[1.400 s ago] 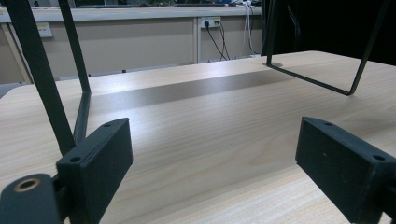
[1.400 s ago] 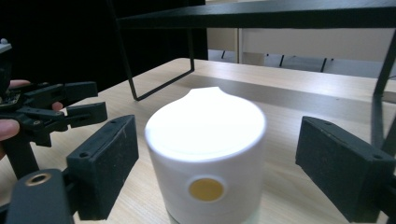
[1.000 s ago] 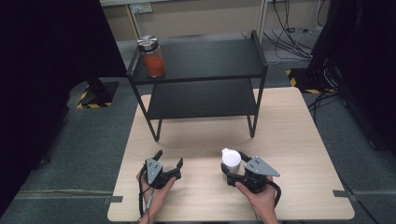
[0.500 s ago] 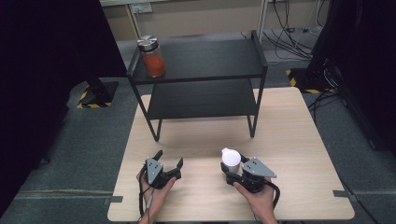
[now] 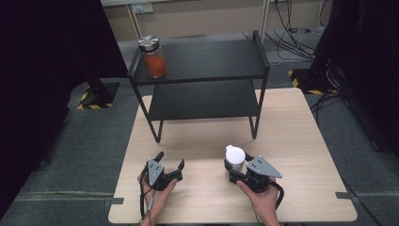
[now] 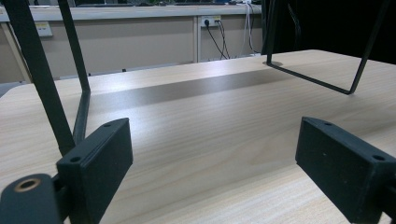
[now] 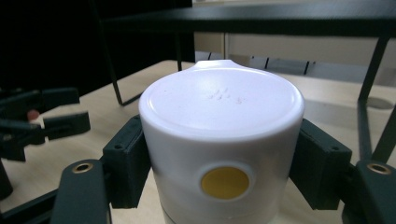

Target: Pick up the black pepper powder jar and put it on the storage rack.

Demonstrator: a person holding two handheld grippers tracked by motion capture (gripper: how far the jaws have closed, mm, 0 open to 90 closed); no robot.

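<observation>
Since a second ago my right gripper (image 5: 236,165) has closed its fingers (image 7: 126,165) onto the white container (image 7: 223,140); left gripper (image 5: 170,165) unmoved, fingers (image 6: 100,158) apart over the surface (image 5: 301,141).

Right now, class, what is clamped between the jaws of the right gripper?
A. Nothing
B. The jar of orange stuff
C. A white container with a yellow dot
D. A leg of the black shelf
C: in the right gripper view, both black pads press the sides of the white container.
</observation>
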